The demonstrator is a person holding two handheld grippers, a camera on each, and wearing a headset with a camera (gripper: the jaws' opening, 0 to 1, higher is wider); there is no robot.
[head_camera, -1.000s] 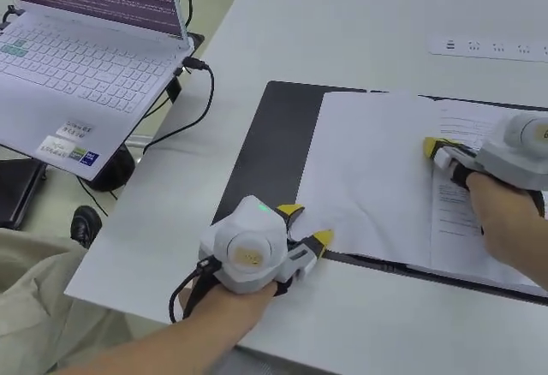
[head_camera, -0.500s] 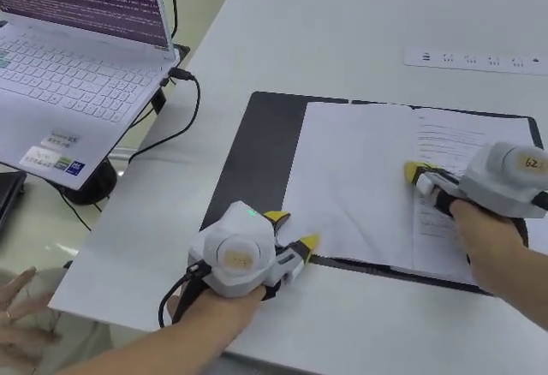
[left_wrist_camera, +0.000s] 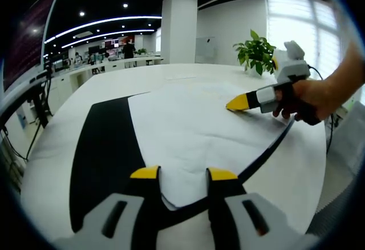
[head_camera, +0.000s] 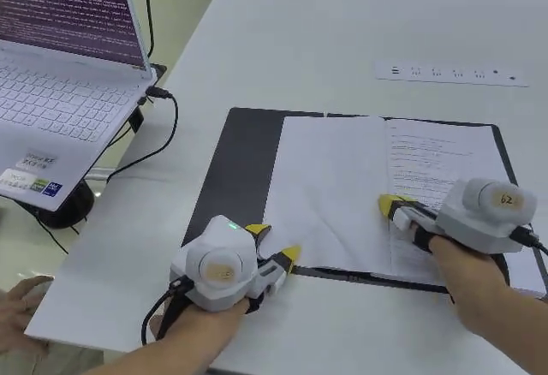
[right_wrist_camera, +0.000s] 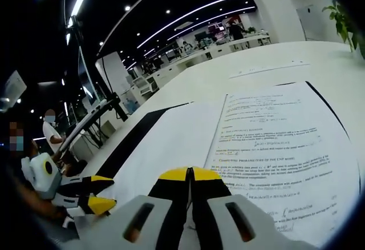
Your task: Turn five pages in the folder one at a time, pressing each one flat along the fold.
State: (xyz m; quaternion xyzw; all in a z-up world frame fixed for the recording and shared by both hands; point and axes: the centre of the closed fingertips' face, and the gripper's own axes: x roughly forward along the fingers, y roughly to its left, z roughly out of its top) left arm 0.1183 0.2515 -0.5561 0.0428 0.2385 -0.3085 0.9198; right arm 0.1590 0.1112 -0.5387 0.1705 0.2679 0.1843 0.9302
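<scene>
The right gripper is clenched, its yellow-tipped jaws closed on each other with nothing between them. The tips appear to rest on the paper right at the fold of the open folder. The left gripper is released, jaws spread. It sits well to the left of the fold at the near corner of the turned page, and the corner lies between the jaws unpinched.

The step in hand looks like the pressing. It probably goes best with the closed tips kept low, so their flat side rather than the point bears on the sheet, and drawn along the fold in one even stroke. The left gripper could bear down on the free corner so the sheet neither springs up nor skids. Light pressure should do, since faint wrinkles already show in the sheet left of the fold.

The turned page is thin, blank, matte white paper that will likely buckle easily. Right of the fold lies a printed page covered in fine text. The folder cover is black, flat and stiff-looking, with rounded corners. It lies on a smooth white table, where it may slide under a sideways push. A laptop stands far left of the fold, and a power strip lies beyond its far end.
</scene>
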